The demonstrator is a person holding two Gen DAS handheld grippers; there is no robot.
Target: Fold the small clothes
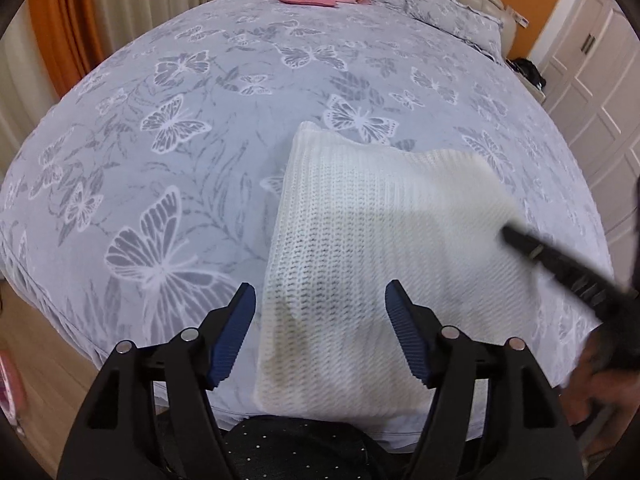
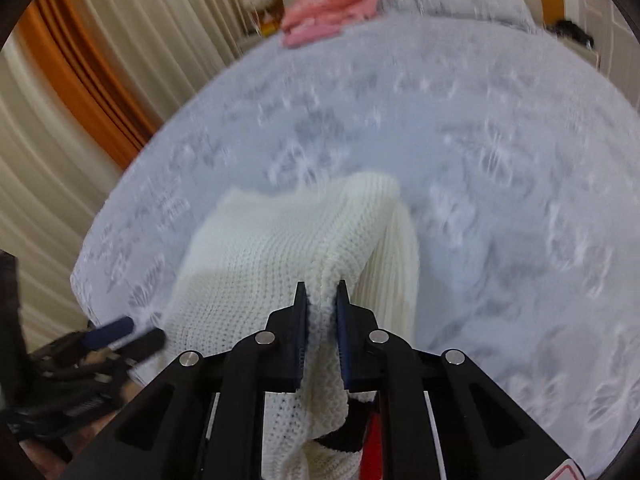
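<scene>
The right gripper (image 2: 321,296) pinches a white sweater (image 1: 360,248) on the bed (image 1: 160,120); the left gripper (image 1: 320,292) gapes wide, empty.

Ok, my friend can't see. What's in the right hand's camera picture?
The right gripper is shut on a bunched fold of a white knitted sweater, lifting it above a bed with a grey butterfly bedspread. Pink clothes lie at the far end, and everything looks blurry.

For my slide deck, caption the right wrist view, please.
Right gripper pinches a fold of the white knit sweater over the butterfly-print bedspread.
</scene>
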